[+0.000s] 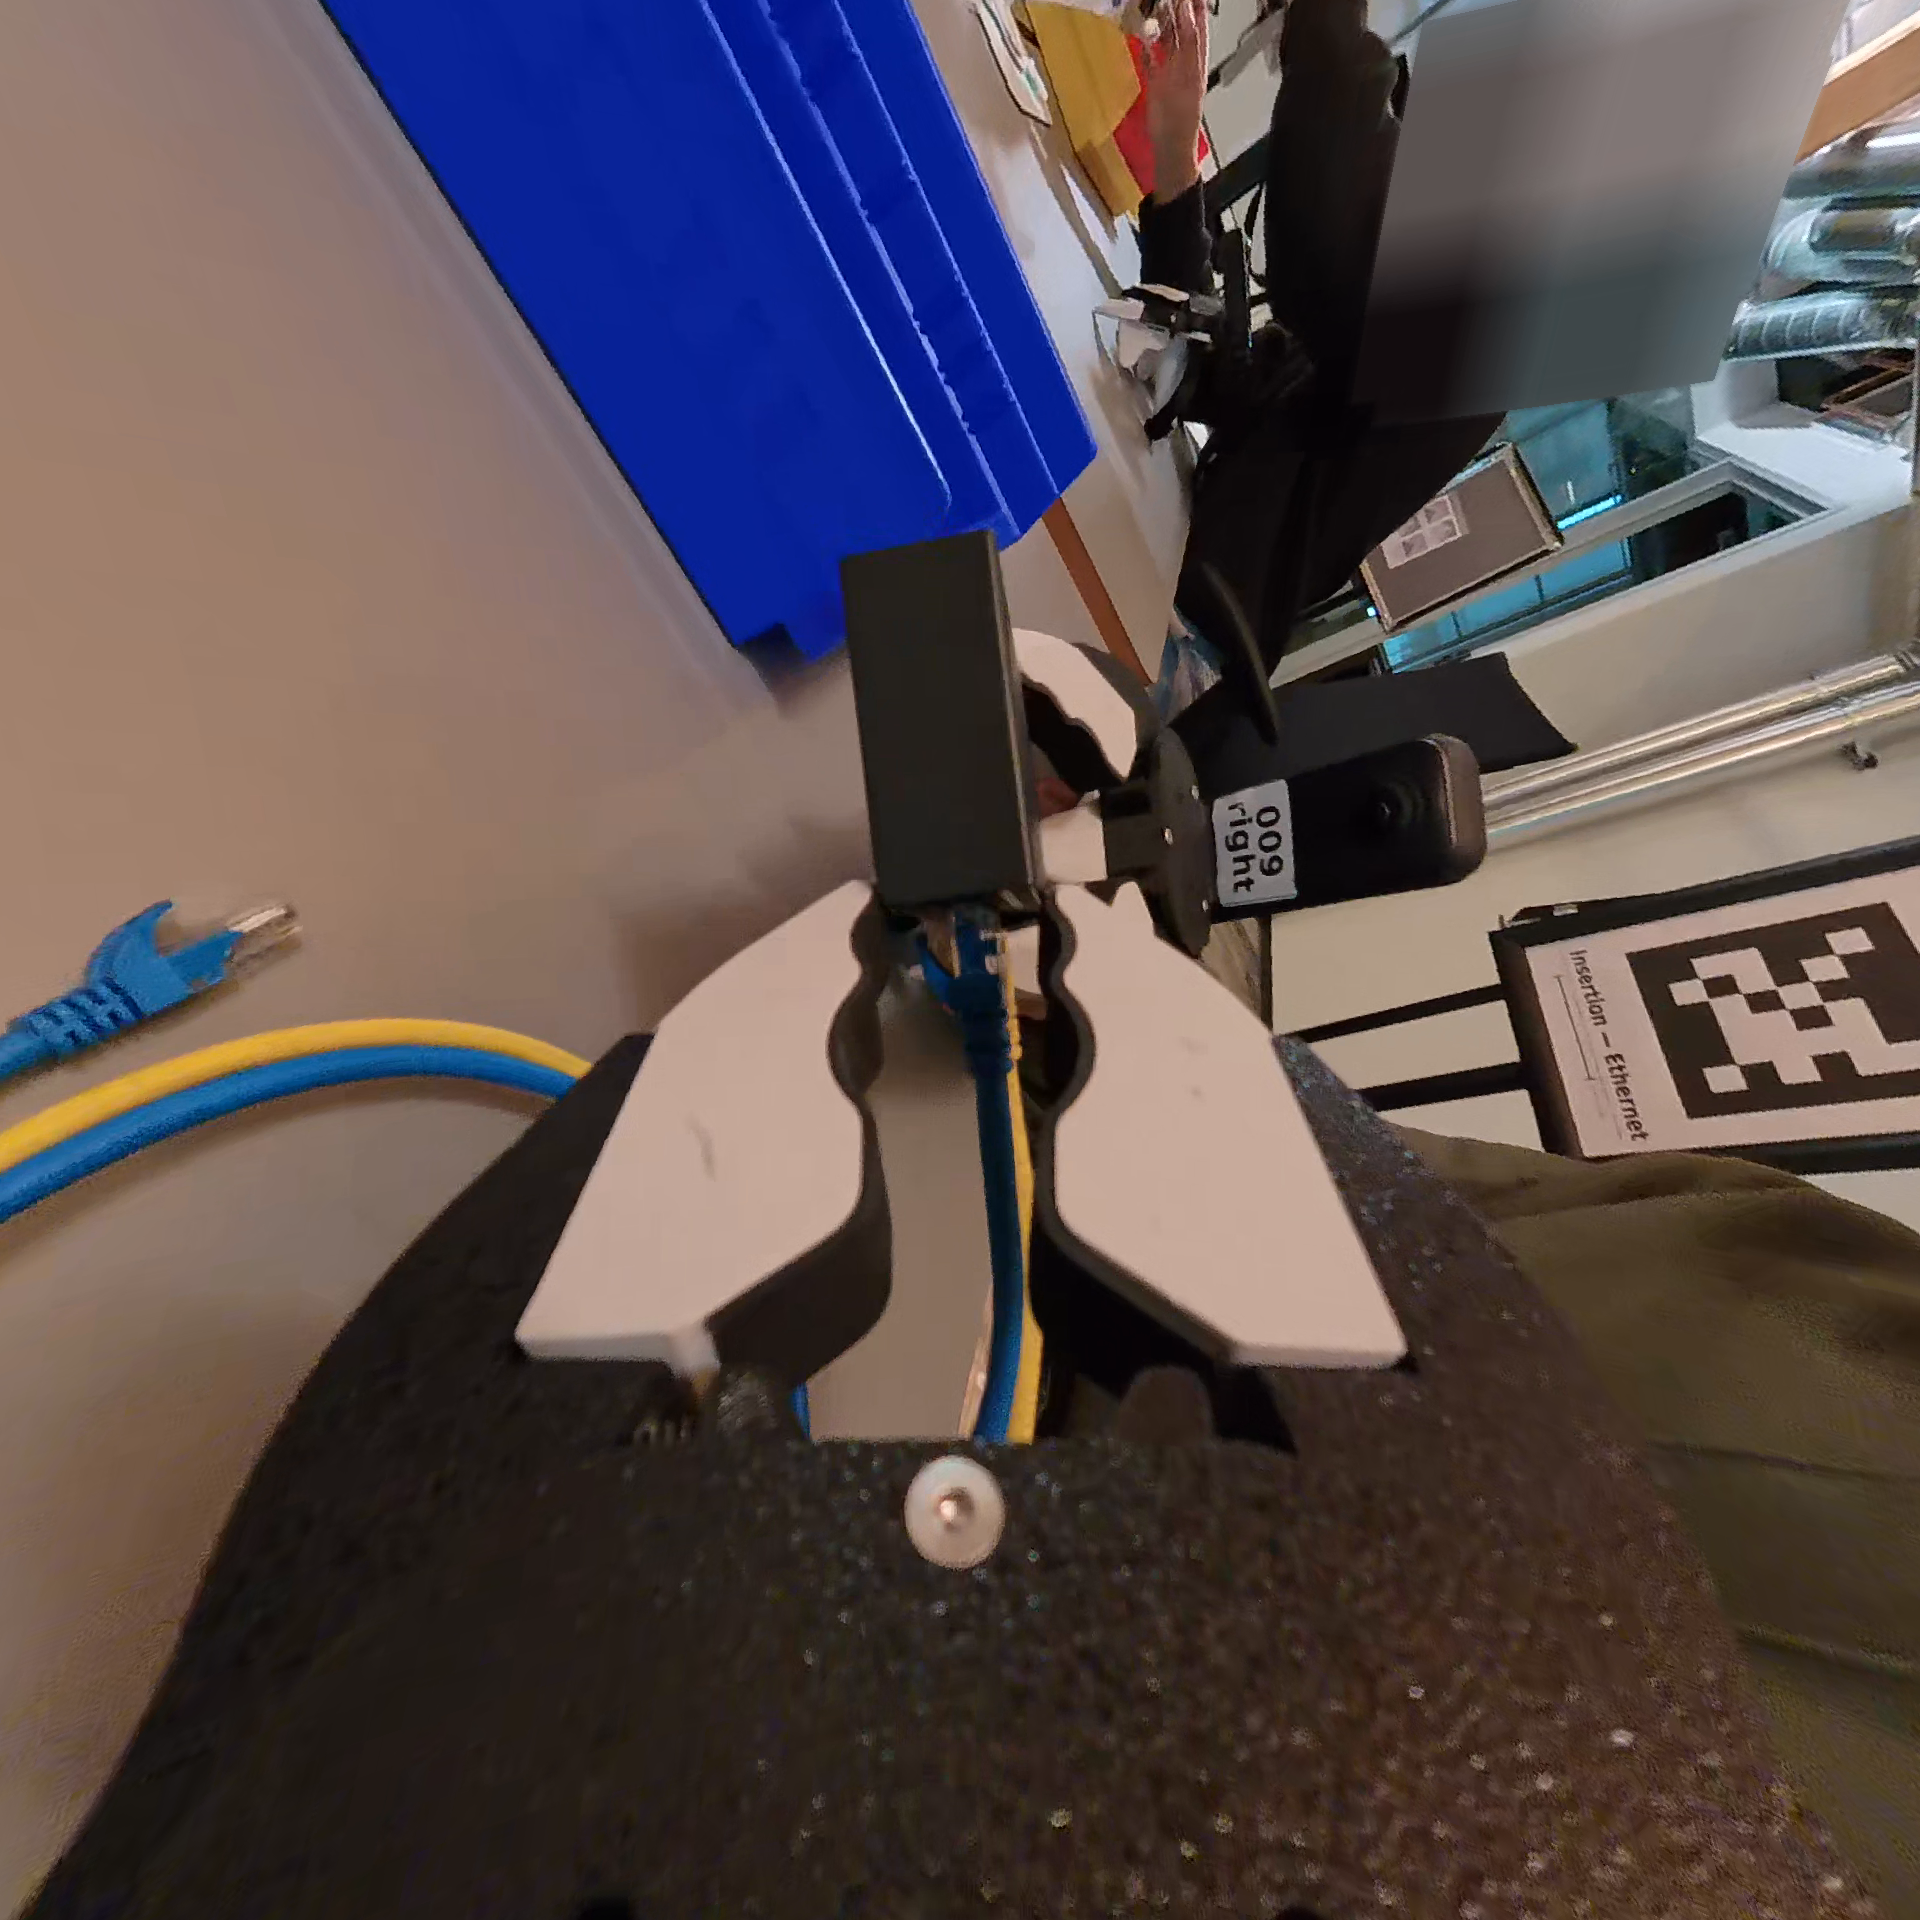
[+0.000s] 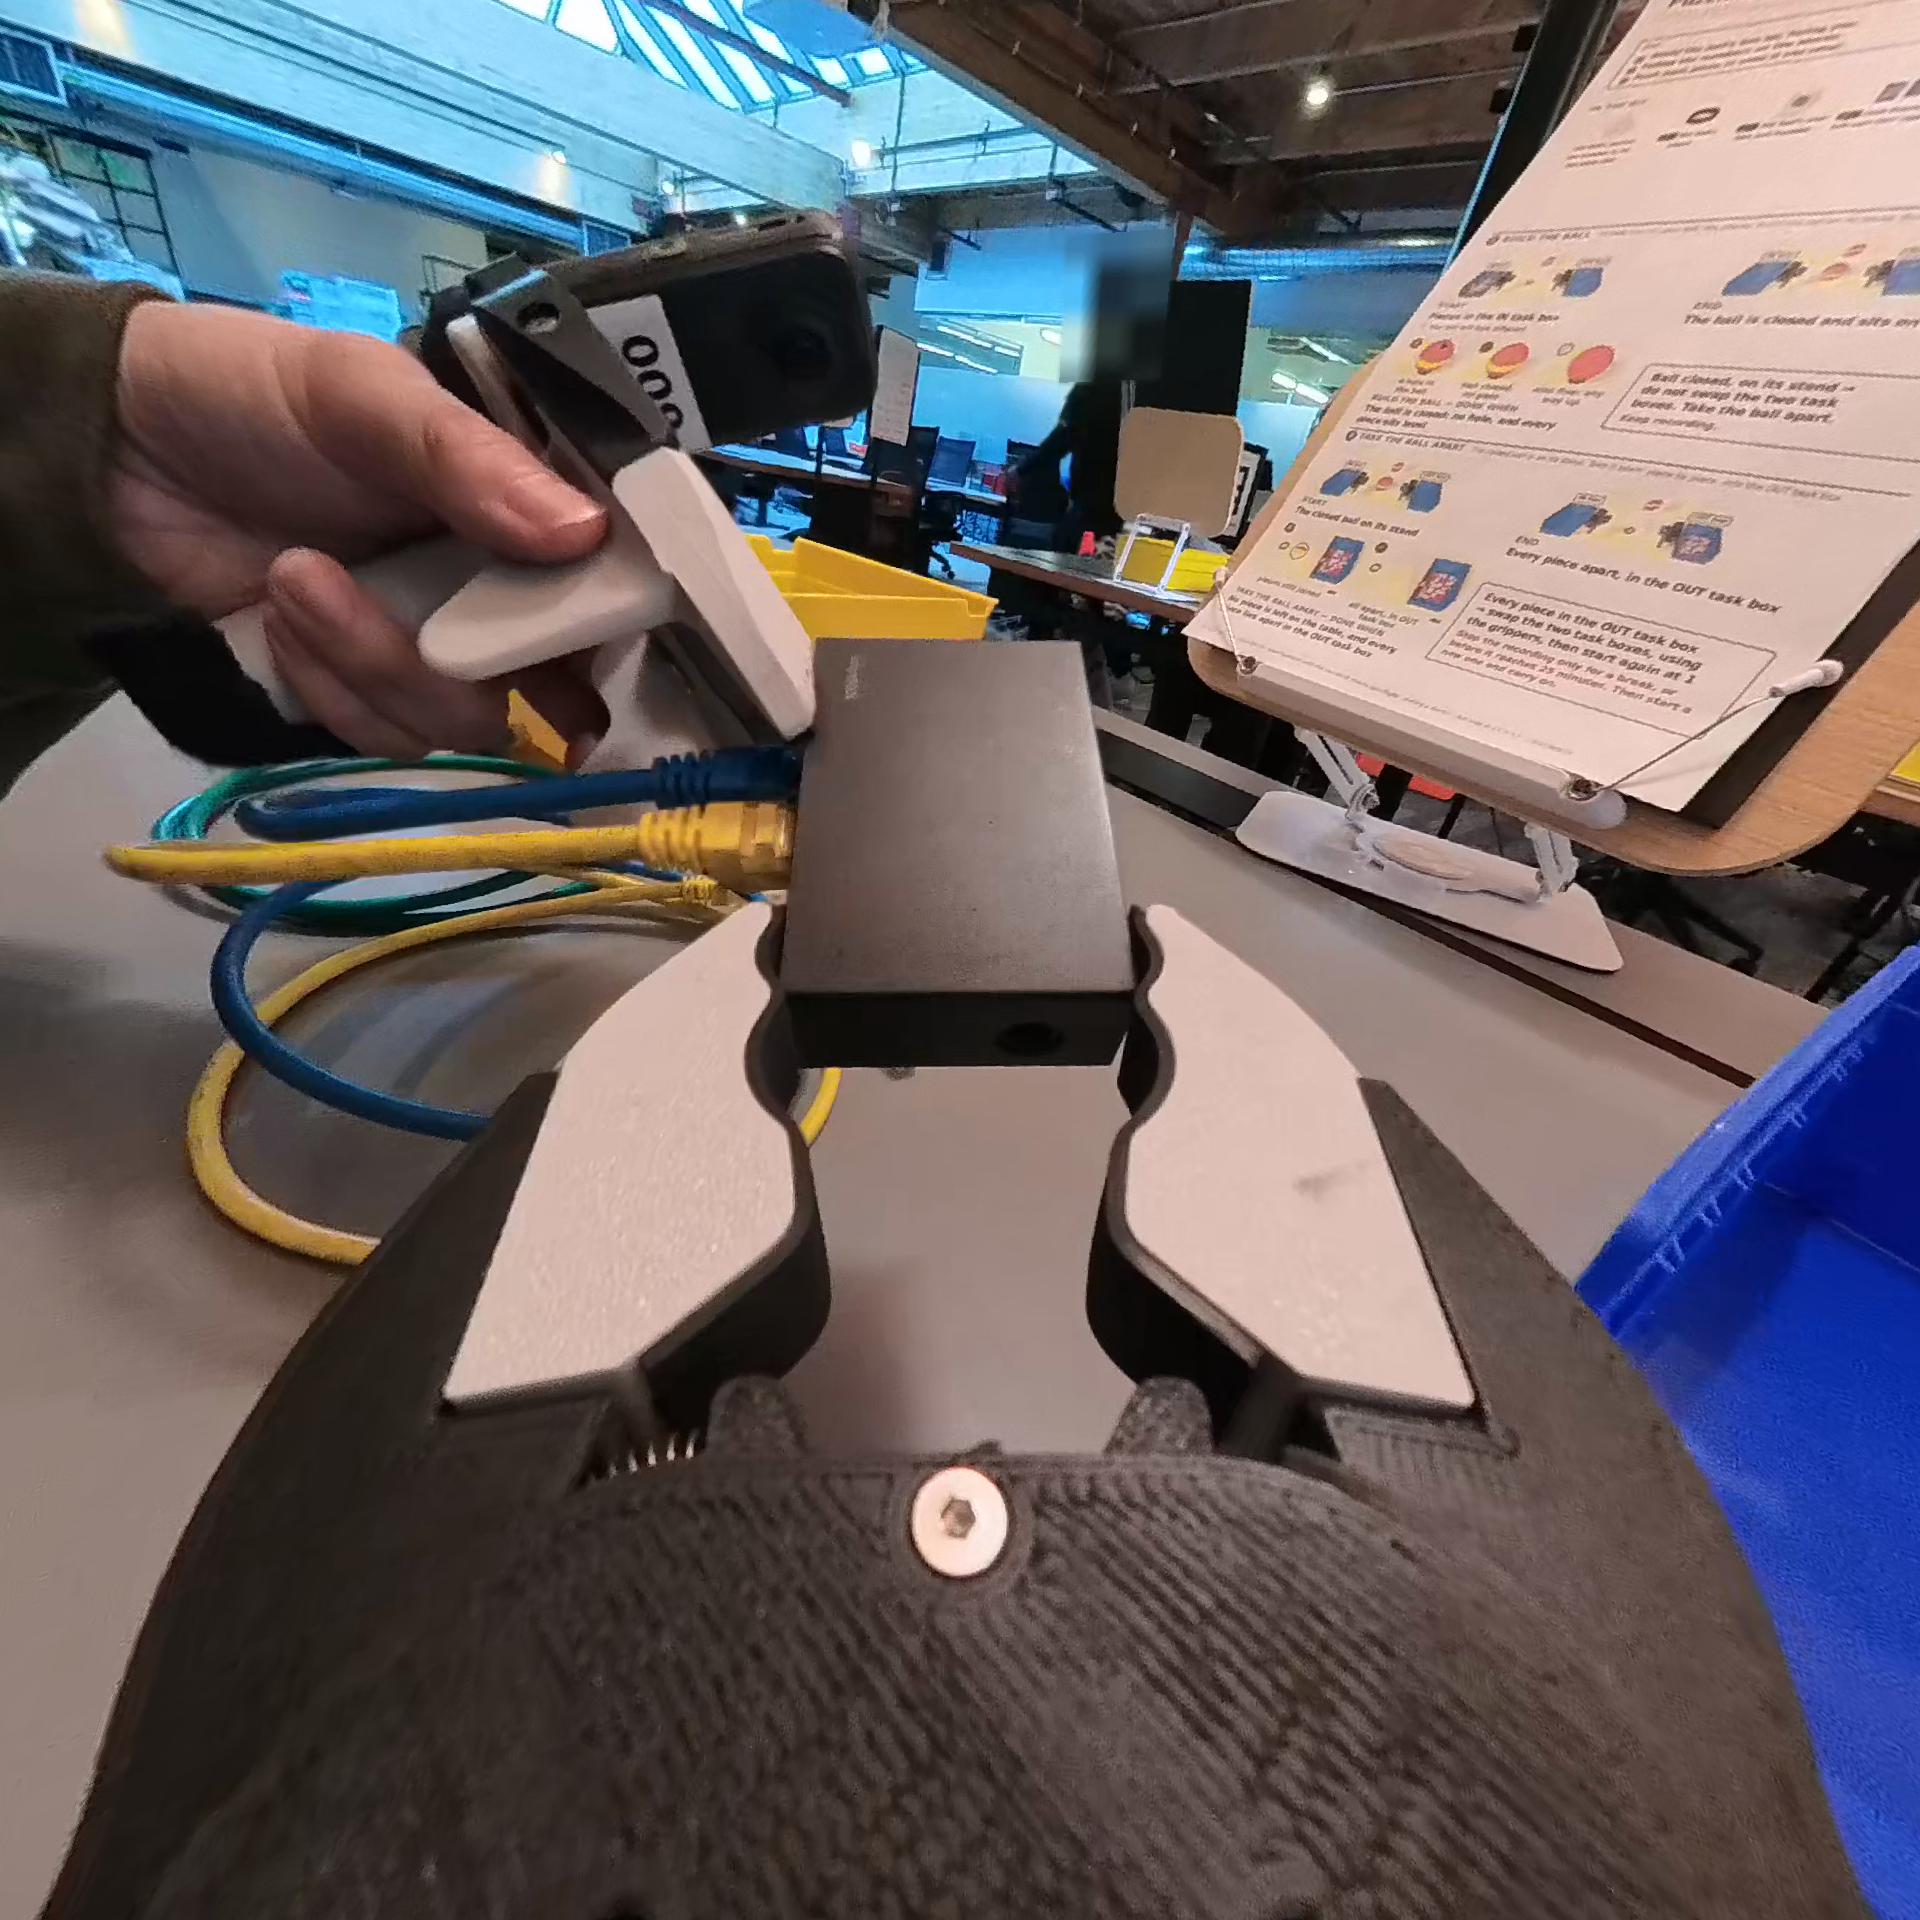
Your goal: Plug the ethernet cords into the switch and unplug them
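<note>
R fingers [image 2: 1195, 997] clamp switch [image 2: 951, 831], L gripper [image 1: 961, 925] at blue plug [image 1: 971, 966]

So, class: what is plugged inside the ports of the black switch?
A blue cord and a yellow cord enter the switch side by side. The ports and the plug tips inside are hidden.

Switch [image 2: 951, 862] port side crowded: blue plug [image 2: 717, 777] and yellow plug [image 2: 717, 836] seated, left gripper [image 2: 727, 665] right at them. Cable loops [image 2: 312, 997] clutter table left. Blue bin [image 2: 1766, 1299] blocks near right, document stand [image 2: 1455, 873] far right. Bare table [image 2: 1299, 966] strip between switch and stand.
</note>
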Demonstrator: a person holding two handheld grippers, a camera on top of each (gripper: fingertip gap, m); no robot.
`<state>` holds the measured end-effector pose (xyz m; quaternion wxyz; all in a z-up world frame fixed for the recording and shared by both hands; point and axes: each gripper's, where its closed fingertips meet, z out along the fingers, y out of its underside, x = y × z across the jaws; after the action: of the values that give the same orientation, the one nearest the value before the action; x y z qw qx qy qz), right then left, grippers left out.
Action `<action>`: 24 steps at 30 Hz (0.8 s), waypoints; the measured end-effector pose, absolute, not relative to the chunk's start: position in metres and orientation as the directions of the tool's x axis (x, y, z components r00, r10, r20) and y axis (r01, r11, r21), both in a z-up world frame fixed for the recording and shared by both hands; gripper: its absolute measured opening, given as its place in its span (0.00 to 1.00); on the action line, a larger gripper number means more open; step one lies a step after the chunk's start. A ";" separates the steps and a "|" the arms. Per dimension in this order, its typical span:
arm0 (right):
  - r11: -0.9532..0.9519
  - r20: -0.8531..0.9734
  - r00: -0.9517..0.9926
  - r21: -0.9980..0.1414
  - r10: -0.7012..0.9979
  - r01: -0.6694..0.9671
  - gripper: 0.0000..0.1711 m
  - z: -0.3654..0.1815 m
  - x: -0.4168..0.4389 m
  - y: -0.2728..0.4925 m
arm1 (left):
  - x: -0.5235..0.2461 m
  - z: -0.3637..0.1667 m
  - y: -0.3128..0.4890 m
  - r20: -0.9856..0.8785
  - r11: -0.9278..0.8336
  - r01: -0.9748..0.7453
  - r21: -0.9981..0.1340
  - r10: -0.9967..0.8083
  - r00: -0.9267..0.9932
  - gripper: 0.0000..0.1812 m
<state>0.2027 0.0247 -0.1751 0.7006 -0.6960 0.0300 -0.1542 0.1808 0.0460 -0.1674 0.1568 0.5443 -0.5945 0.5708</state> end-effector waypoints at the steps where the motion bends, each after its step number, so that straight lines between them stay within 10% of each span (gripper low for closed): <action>1: -0.016 0.176 0.951 -0.984 -0.254 0.178 0.36 -0.175 0.202 0.025 | 0.180 -0.167 0.046 0.814 -0.235 -0.834 -0.498 -0.460 -0.356 0.14; 24: 0.045 0.056 0.977 -0.997 -0.204 0.067 0.36 -0.171 0.195 0.021 | 0.189 -0.167 0.043 0.797 -0.189 -0.864 -0.466 -0.515 -0.317 0.17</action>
<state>0.1946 0.0210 -0.1709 0.7210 -0.6848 0.0500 -0.0937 0.1894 0.0428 -0.1672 0.1650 0.5606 -0.6150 0.5294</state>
